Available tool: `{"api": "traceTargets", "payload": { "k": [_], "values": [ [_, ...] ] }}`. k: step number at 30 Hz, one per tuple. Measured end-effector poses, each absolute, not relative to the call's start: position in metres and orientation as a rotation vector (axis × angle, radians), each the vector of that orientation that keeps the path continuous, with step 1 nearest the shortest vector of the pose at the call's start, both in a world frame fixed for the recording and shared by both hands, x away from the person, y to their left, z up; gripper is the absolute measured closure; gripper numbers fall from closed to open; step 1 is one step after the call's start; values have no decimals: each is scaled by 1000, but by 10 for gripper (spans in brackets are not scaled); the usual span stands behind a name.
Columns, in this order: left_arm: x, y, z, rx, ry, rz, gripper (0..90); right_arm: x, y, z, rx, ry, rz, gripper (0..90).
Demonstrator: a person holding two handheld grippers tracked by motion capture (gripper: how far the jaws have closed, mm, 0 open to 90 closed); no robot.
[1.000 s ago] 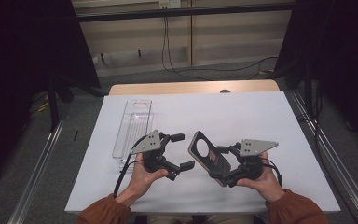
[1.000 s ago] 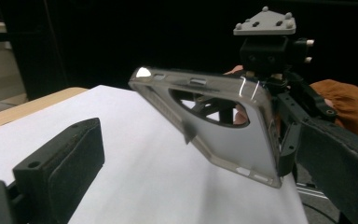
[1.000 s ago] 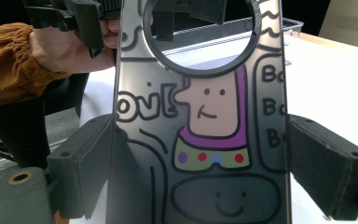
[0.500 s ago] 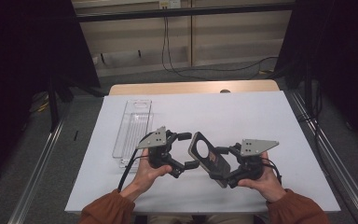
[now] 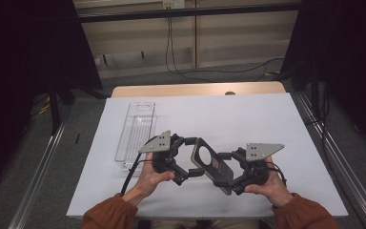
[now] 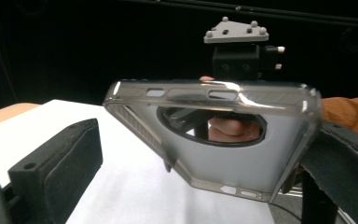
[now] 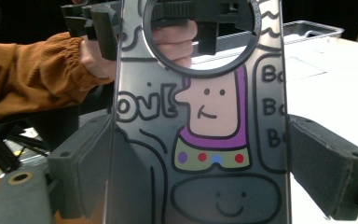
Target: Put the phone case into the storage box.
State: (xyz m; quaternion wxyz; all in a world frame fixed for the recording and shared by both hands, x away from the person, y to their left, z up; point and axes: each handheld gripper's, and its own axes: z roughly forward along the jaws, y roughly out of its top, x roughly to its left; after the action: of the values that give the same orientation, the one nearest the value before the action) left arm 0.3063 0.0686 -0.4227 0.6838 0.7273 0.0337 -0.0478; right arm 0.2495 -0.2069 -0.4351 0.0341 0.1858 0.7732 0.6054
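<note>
Between my grippers: phone case (image 5: 211, 164), held up off the table, tilted, long axis running from my right gripper toward my left.
Case: clear smoky plastic, big round ring cutout (image 7: 200, 32), cartoon print on the back. In left gripper view I see its side rail and button slots (image 6: 212, 93).
Right gripper (image 5: 228, 175): jaws wide, one pad (image 7: 328, 165) on each long edge of the case, clamped across its width. This one carries the case.
Left gripper (image 5: 193, 157): jaws parted, far end of the case sits between them. Near pad (image 6: 58, 170) is well clear of it; other pad (image 6: 342, 163) is just beside the case corner, can't tell if it touches. Not gripping as far as I can see.
Step, my read: handover or re-grip, left about to close on the free end.
Risk 1: right lets go before left has clamped; case drops to the table.
Risk 2: left closes on the corner only; slick plastic pivots or pops out.
Risk 3: both clamp and pull off-axis; thin case flexes or twists.
Tray (image 5: 134, 136): clear plastic, on the sheet to my left, well apart from the case.
Surface: white sheet (image 5: 248, 119) over a wooden table, edge (image 5: 198, 89) showing at the far side.
Room: dark curtains both sides, pale wall behind, cables on the grey floor.
</note>
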Motion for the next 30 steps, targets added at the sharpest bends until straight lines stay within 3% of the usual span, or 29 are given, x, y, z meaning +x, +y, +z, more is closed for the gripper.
{"api": "traceTargets", "payload": {
  "k": [30],
  "values": [
    [303, 62, -420, 1657, 38, -95, 59, 249, -202, -441, 546, 2438, 1843, 122]
  ]
}}
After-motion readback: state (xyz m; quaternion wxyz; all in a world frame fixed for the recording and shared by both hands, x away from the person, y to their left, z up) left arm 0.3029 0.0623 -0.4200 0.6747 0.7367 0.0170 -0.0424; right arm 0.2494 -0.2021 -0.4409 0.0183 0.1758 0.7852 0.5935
